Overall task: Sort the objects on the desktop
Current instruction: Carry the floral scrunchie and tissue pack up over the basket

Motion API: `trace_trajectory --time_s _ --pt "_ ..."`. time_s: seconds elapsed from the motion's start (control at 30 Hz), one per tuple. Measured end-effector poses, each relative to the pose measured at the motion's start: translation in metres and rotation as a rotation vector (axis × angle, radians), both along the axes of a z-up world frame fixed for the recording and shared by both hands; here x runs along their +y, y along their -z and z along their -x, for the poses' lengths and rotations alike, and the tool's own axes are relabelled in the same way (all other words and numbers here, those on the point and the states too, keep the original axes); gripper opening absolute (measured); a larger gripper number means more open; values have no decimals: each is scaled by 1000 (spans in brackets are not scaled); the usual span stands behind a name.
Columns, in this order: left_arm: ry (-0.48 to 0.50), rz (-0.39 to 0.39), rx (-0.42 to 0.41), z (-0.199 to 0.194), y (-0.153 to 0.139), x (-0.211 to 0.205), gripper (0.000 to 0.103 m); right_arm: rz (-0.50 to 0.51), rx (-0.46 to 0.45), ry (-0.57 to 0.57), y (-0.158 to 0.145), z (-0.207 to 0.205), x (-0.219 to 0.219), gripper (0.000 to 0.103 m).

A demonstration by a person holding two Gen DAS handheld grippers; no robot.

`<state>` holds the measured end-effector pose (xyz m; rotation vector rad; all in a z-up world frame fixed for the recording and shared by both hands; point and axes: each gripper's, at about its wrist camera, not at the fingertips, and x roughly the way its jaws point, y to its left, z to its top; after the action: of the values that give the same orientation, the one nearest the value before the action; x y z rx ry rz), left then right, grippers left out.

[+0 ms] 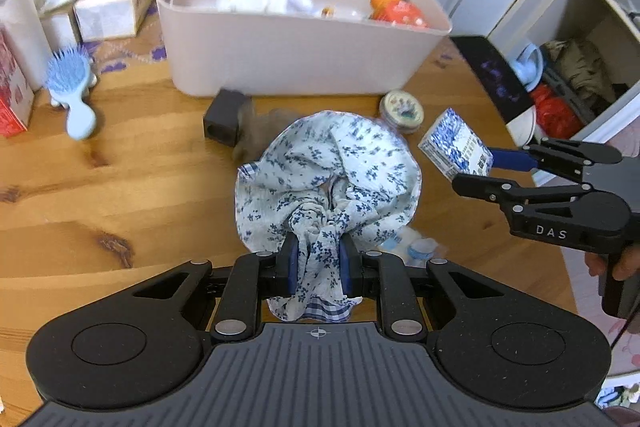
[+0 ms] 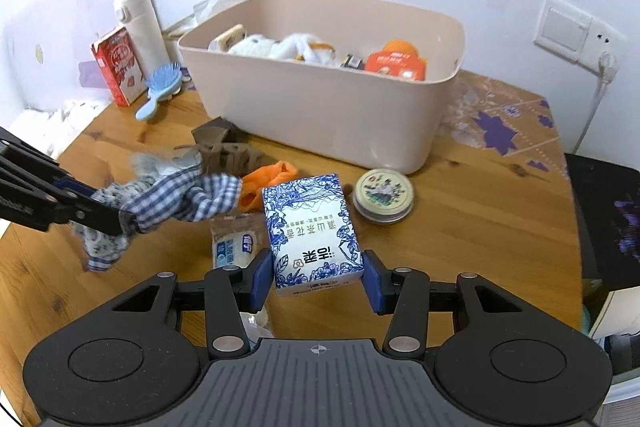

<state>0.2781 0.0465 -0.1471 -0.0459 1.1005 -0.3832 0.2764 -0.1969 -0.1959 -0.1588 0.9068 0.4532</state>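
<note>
My left gripper (image 1: 319,259) is shut on a blue-and-white floral cloth (image 1: 332,171) and holds it above the wooden table (image 1: 120,167); the cloth also shows in the right wrist view (image 2: 180,203). My right gripper (image 2: 318,277) is shut on a blue-and-white patterned box (image 2: 312,231), held over the table; the box shows in the left wrist view (image 1: 456,143). A beige bin (image 1: 304,27) at the back holds plush toys and orange packets; it also shows in the right wrist view (image 2: 328,87).
A round tin (image 2: 384,195), an orange cloth (image 2: 268,183), a wipes packet (image 2: 234,243) and brown cardboard pieces (image 2: 224,147) lie before the bin. A blue hairbrush (image 1: 72,91), red carton (image 2: 118,71), white flask (image 2: 140,27) and tissue boxes (image 1: 116,3) stand left.
</note>
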Motion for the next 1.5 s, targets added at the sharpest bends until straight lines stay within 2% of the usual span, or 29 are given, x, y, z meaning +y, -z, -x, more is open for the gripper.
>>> trace_trajectory --time_s 0.27,0.73,1.13,1.33,1.5 --pt "-31 5 -97 -8 -39 9 20 -7 -71 16 -26 0 -15 45" --pt "-65 1 -228 -61 -84 8 20 -14 -216 75 -72 -39 -24 45" --pt "-81 -8 -291 -124 -92 -7 20 9 -304 111 -94 -86 -16 45" --pt "-114 -38 -273 -154 -78 -14 20 24 -330 119 -96 -107 -6 45" --pt "-129 -111 -279 -171 -62 -19 20 43 -319 112 -89 -123 8 45"
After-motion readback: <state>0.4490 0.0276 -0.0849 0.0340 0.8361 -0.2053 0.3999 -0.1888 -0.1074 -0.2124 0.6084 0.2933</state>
